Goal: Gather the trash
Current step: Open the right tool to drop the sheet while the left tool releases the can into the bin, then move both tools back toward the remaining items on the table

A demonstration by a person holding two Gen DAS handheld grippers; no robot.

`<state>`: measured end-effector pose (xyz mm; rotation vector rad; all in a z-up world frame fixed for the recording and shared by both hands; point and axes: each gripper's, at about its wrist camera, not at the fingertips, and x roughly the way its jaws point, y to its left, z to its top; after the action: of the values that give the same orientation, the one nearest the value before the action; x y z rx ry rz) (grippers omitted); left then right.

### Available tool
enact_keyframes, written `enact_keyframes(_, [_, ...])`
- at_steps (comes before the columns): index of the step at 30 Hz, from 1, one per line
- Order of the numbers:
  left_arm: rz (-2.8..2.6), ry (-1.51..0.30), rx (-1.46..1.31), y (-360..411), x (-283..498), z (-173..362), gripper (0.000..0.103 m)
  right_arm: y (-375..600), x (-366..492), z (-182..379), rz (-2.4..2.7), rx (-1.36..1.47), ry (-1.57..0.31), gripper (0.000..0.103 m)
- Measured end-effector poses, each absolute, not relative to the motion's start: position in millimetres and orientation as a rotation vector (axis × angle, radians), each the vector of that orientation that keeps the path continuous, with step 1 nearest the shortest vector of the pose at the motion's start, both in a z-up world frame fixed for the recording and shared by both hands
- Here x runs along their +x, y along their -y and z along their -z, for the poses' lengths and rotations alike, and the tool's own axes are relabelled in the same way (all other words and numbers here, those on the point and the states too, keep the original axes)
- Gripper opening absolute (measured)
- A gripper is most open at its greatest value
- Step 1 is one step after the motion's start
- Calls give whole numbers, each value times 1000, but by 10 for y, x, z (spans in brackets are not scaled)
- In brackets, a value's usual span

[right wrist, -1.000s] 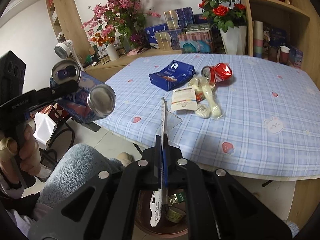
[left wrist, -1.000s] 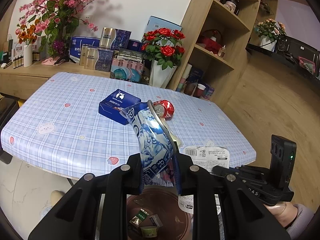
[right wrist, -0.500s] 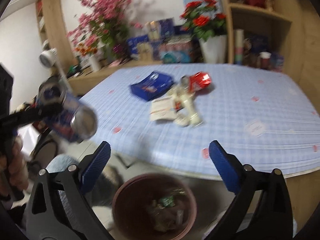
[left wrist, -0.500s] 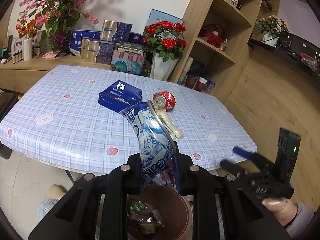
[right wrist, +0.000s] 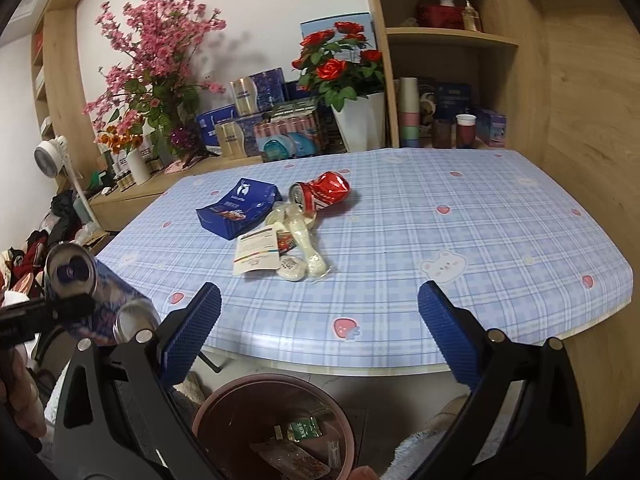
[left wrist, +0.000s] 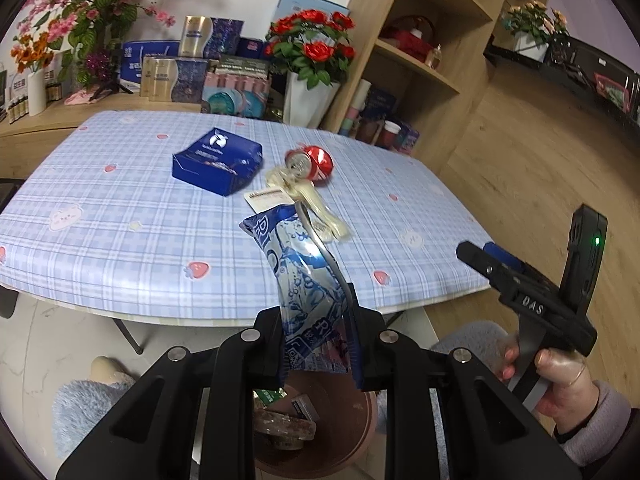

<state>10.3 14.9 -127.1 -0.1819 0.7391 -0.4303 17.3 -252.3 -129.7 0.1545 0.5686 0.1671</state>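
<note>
My left gripper (left wrist: 318, 332) is shut on a crushed blue drink can (left wrist: 304, 276), held above the brown bin (left wrist: 352, 432). In the right wrist view that can (right wrist: 92, 300) hangs at the far left in the left gripper (right wrist: 40, 310). My right gripper (right wrist: 320, 320) stands wide open, nothing between its blue pads (right wrist: 192, 332), over the bin's rim (right wrist: 224, 396). It also shows from the side (left wrist: 520, 292). On the checked table (right wrist: 460, 220) lie a crushed red can (right wrist: 324, 194), a blue box (right wrist: 240, 208), a clear wrapper with a white spoon (right wrist: 308, 246) and a paper label (right wrist: 258, 254).
The bin holds several small wrappers (right wrist: 304, 428). Behind the table stand a white vase of red roses (right wrist: 356, 120), stacked gift boxes (right wrist: 256, 120) and wooden shelves (right wrist: 452, 32) with cups. A person's light blue fluffy sleeve (left wrist: 84, 404) lies beside the bin.
The right gripper opened and let go of the flat white packet it held; the packet is gone from its jaws. It swung toward the table. The left gripper sank a little with the can.
</note>
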Motion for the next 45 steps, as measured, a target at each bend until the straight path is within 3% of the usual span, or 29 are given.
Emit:
enact_keyframes(12, [481,-793,-156,72,126,1404,24,2653,159,1377,-136,172,-573,97])
enact_keyframes(14, [492,-801,-159,94,133,1425,47,2675,152,1376,-131,178,-575,97])
enact_keyframes(16, [498,-796,-164,90,133,1426,62,2691,148,1385,-128,179,-576,97])
enact_keyframes(23, [440,-738,-130,32,164,1383,90,2707,183,1382,-110,166,-592,97])
enact_keyframes(28, [320,-679,-133,-157,293,1297,97,2711,209,1282,-119,136,-585,97])
enact_keyframes(45, [129,-490,-110,-665,497,878,97,2721,354,1228,-130,98,-603,97])
